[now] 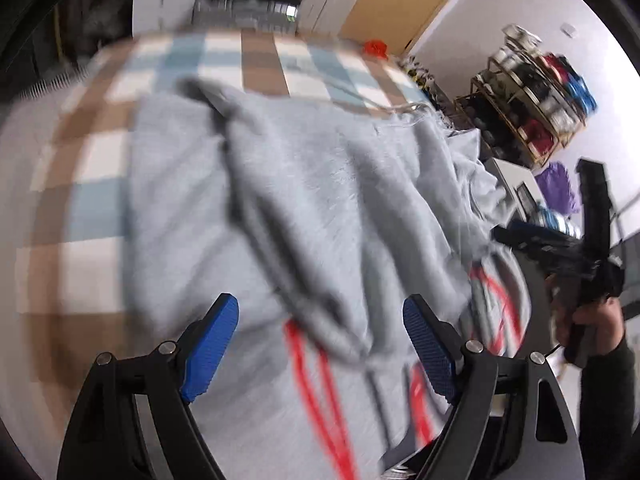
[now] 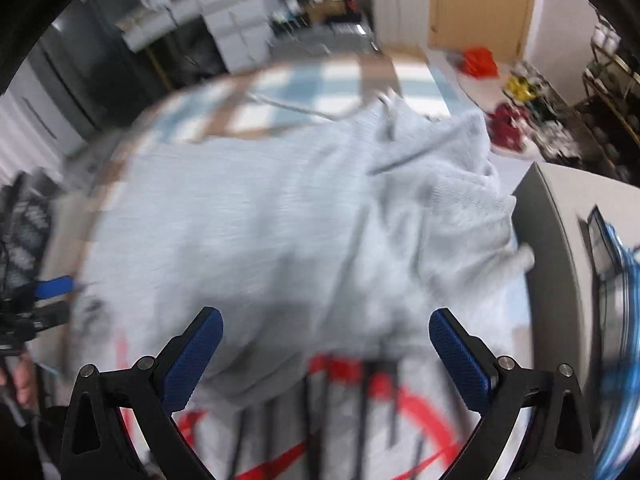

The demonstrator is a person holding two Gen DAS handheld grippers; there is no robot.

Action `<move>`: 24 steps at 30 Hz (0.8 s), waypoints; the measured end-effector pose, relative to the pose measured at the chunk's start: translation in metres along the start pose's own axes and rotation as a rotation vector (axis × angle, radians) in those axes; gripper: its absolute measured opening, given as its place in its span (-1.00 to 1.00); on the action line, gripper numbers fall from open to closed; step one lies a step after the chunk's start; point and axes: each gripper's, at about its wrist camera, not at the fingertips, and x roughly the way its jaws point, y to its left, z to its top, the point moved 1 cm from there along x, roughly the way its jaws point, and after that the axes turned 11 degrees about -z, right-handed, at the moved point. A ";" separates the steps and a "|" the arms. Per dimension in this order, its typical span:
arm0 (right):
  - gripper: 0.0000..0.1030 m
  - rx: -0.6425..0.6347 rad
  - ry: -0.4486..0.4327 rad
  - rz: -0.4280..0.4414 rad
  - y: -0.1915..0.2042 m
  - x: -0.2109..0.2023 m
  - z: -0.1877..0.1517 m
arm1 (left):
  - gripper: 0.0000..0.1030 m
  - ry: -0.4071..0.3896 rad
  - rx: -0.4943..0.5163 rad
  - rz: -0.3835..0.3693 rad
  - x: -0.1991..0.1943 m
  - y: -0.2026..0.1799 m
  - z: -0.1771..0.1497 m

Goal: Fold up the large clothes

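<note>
Left wrist view: we note heavy motion blur. The left gripper [image 1: 320, 350] is released, its blue pads [image 1: 210, 354] spread wide with nothing between them. Below it lies the grey sweatshirt [image 1: 320, 200], spread across a surface covered by a checked cloth [image 1: 92, 168] in brown, blue and white. The garment is rumpled; a darker grey fold [image 1: 276, 236] runs diagonally over its middle. Red and dark printed lettering [image 1: 320, 380] shows on the near part, directly under the gripper. At the right edge we see the right gripper [image 1: 516, 236] from outside, held by a hand [image 1: 592, 320] in a dark sleeve, just beside the garment's right side; from this angle we cannot tell its state. Behind it stands a shelf [image 1: 532, 92] of mixed items, and a small red object [image 1: 376, 47] sits at the far edge of the cloth.

Right wrist view: also blurred. The right gripper [image 2: 326, 354] is released, pads [image 2: 194, 358] wide apart and empty. The grey sweatshirt [image 2: 280, 220] fills the centre, bunched toward the right, its red and dark print [image 2: 360, 392] between and below the fingers. The checked cloth [image 2: 304, 88] shows beyond it. At the left edge we make out the left gripper [image 2: 48, 288], above the garment's left side. A grey box [image 2: 560, 240] stands to the right.
</note>
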 end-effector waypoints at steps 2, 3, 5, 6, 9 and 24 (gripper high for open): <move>1.00 -0.024 0.079 -0.019 0.001 0.027 0.014 | 0.57 0.067 -0.046 -0.008 0.027 0.011 0.012; 1.00 -0.060 0.113 -0.038 0.004 0.040 0.019 | 0.57 0.089 -0.059 0.008 0.039 0.016 0.016; 1.00 -0.108 0.147 -0.071 0.008 0.057 0.022 | 0.61 0.086 -0.054 0.035 0.050 0.022 0.024; 1.00 -0.136 0.184 -0.083 0.013 0.070 0.022 | 0.61 0.072 -0.035 0.050 0.051 0.021 0.029; 1.00 -0.137 0.182 -0.064 0.017 0.079 0.027 | 0.64 0.122 0.032 0.134 0.062 0.013 0.034; 1.00 -0.201 0.163 -0.047 0.049 0.097 0.076 | 0.97 0.186 0.077 0.239 0.094 0.021 0.085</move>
